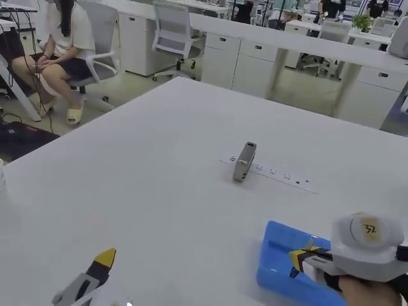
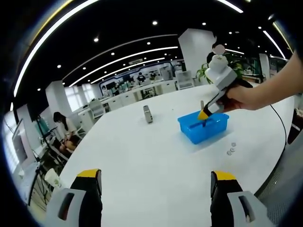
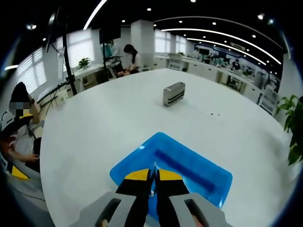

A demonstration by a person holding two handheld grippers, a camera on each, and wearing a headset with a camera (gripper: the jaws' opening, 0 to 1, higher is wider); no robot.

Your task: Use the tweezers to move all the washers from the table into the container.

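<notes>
Tweezers (image 2: 202, 105) upright, tips down into blue container (image 2: 208, 133); right tongs (image 3: 152, 176) clamped on them; left tongs (image 2: 156, 177) wide apart.

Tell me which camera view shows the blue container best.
The left gripper view: the whole container shows, rim and walls. The right gripper view looks into it, near edge behind its own shut jaws. The head view catches its left part.

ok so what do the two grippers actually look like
Left gripper and right gripper match: grey bodies, black jaws tipped yellow. The right one carries a white rounded top with a tan sticker marked 32, and a black cable runs from it.
</notes>
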